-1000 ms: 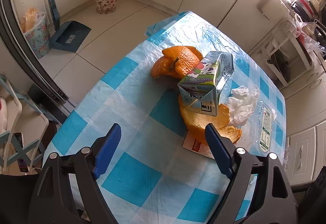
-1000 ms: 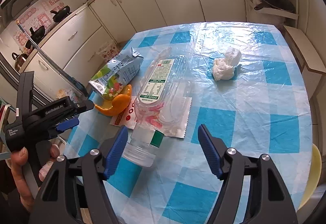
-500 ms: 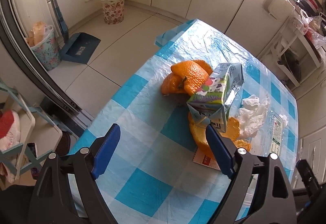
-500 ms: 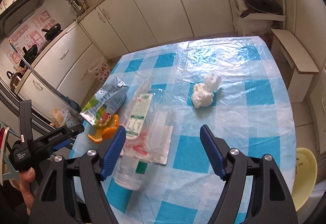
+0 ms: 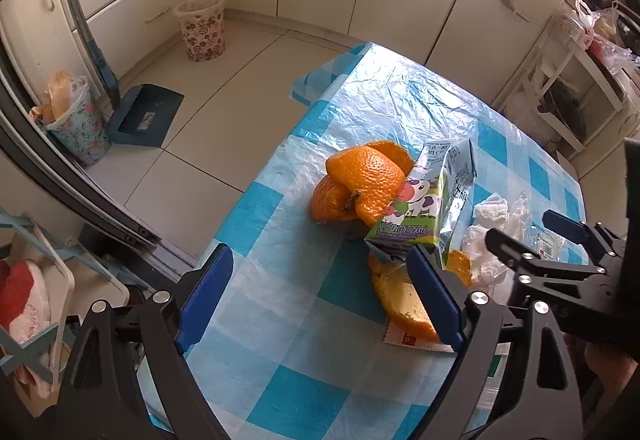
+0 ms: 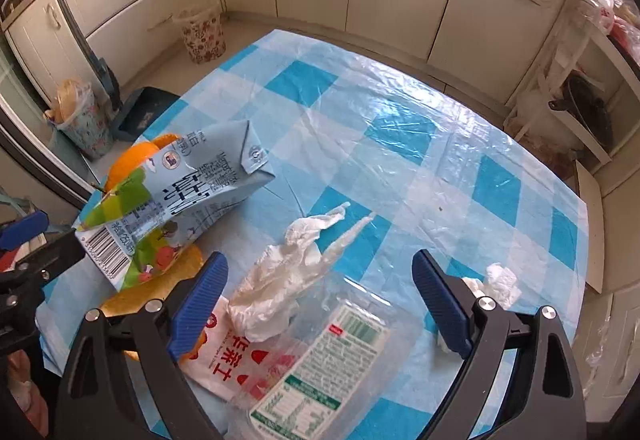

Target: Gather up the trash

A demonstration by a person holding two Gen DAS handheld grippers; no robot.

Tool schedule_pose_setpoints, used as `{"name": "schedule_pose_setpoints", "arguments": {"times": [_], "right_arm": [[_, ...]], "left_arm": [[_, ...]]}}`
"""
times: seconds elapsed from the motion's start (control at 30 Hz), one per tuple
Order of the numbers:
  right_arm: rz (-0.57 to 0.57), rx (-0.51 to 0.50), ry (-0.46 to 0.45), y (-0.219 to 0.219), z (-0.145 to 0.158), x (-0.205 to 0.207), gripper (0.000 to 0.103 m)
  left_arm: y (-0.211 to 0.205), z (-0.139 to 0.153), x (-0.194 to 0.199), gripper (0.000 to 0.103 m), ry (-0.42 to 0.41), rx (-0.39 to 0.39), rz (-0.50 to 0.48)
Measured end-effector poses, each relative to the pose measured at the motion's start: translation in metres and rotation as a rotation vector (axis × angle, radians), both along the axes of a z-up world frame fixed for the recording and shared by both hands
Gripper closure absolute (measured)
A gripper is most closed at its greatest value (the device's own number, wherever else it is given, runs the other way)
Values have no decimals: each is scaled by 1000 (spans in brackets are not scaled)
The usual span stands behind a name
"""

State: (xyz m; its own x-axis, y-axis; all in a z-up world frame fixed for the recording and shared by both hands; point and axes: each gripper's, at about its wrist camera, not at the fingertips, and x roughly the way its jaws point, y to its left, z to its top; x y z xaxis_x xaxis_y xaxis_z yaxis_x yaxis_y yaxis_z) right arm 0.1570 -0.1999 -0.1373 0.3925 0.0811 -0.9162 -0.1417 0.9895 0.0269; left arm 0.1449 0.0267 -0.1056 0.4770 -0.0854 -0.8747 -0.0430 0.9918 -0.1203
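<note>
- Here, the worktop (image 6: 400, 128) carries a blue-checked cloth under clear plastic.
- The left gripper (image 5: 320, 300) and right gripper (image 6: 320, 296) both hover wide open, holding nothing.
- A milk carton (image 5: 424, 216) leans on orange peel (image 5: 360, 180).
- A crushed plastic bottle (image 6: 320, 372) lies beside a crumpled tissue (image 6: 288, 276).
</note>
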Motion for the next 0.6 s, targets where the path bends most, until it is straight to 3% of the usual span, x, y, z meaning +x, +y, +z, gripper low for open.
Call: {"name": "schedule_pose_setpoints", "arguments": {"times": [0.1, 0.2, 0.27, 0.37, 0.6], "right_arm": [[44, -28, -7, 13, -8, 4, 17], [67, -35, -10, 21, -11, 5, 55], [60, -2, -10, 17, -10, 3, 86], [33, 45, -46, 8, 0, -3, 92], [-87, 224, -176, -35, 44, -24, 93]], "left_arm": [[-5, 2, 1, 18, -19, 17, -7], [-9, 5, 2, 18, -40, 44, -17], [-9, 4, 3, 18, -33, 31, -15], [-8, 1, 5, 18, -20, 9, -12], [-27, 5, 0, 18, -64, 62, -63]]}}
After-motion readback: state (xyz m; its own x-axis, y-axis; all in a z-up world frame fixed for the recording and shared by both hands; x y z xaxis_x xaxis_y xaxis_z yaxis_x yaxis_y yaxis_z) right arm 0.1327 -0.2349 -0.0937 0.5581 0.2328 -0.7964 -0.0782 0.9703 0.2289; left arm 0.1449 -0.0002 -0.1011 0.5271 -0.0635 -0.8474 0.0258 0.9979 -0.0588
